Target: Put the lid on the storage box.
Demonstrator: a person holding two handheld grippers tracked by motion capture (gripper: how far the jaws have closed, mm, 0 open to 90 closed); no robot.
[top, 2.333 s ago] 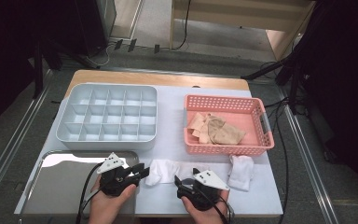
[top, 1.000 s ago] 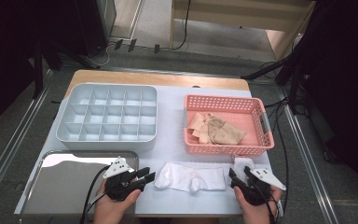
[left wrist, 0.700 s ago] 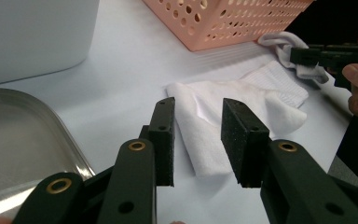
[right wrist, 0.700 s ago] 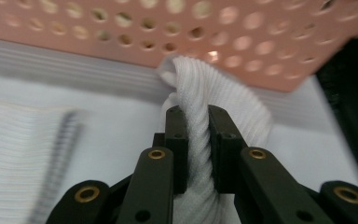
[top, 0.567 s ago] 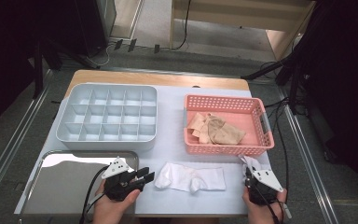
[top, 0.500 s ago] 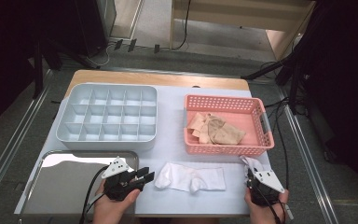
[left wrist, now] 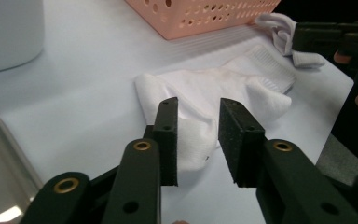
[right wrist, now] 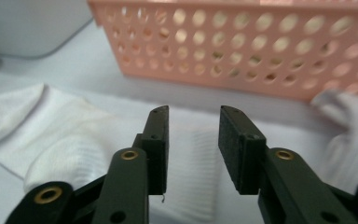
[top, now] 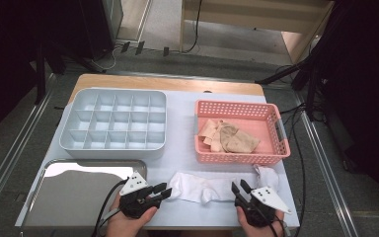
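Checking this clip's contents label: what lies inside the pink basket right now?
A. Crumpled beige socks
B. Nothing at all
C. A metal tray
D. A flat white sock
A: in the high view the pink basket holds crumpled beige socks, while the flat white sock lies on the table in front of it and the metal tray sits at the near left.

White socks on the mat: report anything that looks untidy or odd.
One white sock lies flat at the front edge. The second white sock sits bunched beside the pink basket, a crumpled heap rather than spread out. Nothing looks spilled or damaged.
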